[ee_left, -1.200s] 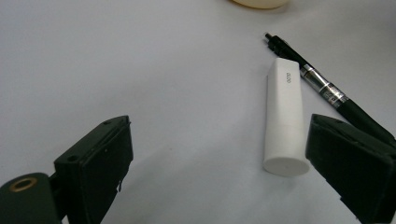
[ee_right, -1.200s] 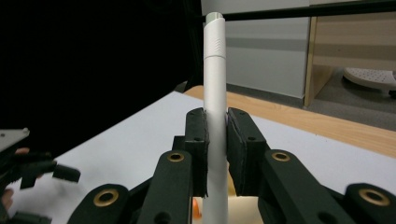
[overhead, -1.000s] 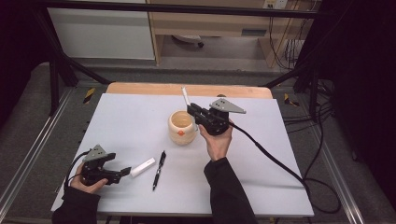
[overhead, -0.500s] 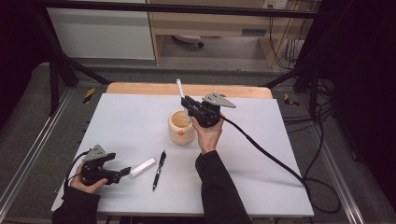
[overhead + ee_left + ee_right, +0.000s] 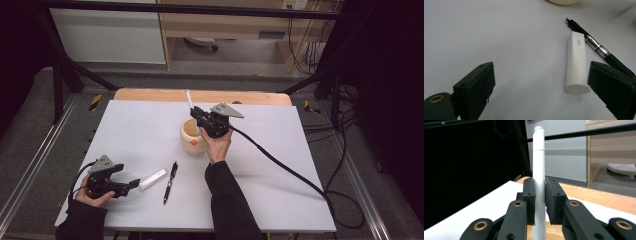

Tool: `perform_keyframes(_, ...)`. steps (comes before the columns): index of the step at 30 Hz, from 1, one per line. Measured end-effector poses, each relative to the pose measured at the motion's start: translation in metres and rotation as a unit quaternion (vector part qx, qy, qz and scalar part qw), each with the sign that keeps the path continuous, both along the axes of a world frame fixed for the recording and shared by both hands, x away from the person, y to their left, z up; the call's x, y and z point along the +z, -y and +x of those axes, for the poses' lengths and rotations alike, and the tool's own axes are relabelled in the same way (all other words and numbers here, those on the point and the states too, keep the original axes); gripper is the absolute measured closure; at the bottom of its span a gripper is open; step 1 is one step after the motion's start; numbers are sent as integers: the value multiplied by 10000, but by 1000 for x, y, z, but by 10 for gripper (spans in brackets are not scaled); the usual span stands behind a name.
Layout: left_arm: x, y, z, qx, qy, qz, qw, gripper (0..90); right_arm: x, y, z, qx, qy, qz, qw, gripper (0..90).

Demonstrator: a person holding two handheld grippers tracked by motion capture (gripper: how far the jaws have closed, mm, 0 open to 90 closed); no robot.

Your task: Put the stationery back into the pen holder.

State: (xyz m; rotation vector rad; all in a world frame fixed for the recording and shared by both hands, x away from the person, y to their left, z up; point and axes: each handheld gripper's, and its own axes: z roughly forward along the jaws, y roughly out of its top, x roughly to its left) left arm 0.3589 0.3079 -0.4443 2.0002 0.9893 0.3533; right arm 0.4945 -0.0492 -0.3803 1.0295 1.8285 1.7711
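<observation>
Right tongs [image 5: 199,116]: clamped on white pen [image 5: 539,170], held upright just above wooden cup [image 5: 192,136].
Left tongs [image 5: 131,184]: apart, resting on table [image 5: 280,165].
White cap [image 5: 575,65]: between left jaws, untouched.
Black pen [image 5: 596,47]: beside cap, behind one left jaw.

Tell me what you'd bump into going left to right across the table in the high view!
Left tool → white eraser → black pen → wooden cup. The right tool, holding a white pen, overlaps the cup, so I leave those two out.
</observation>
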Motion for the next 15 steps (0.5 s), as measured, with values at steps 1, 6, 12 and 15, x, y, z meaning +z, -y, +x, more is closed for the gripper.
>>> perform_keyframes(1, 0, 0, 0, 12, 0, -16, 10000, 75, -2, -1, 0, 7, -21, 1, 10000, 793)
perform_keyframes(6, 0, 0, 0, 5, -3, -1, 10000, 75, -9, -3, 1, 10, -70, -142, 9999, 793)
perform_keyframes(12, 0, 0, 0, 14, 6, -10, 10000, 75, -19, -9, -2, 57, -104, -276, 9995, 793)
perform_keyframes(15, 0, 0, 0, 18, 6, -15, 10000, 75, -25, -9, -3, 44, -128, -314, 9994, 793)
